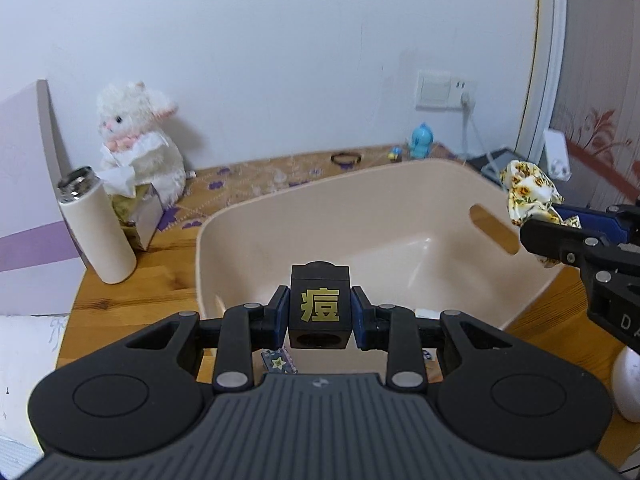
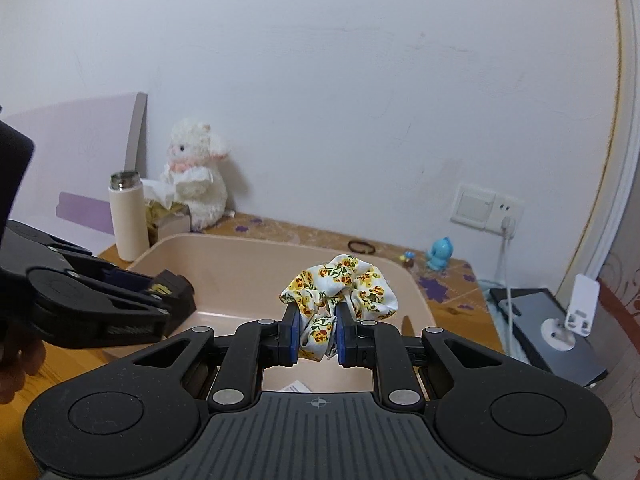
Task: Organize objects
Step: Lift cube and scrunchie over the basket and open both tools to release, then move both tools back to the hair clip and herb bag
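Black with a gold character, the cube [image 1: 320, 304] sits clamped between the left gripper [image 1: 320, 316] pads, held over the near rim of the beige bin [image 1: 304, 220]; ahead-left stands a white bottle [image 1: 98, 228].

From the right wrist, the right gripper [image 2: 318, 332] pinches a sunflower scrunchie [image 2: 344, 284] above the same bin's [image 2: 240, 264] near edge.
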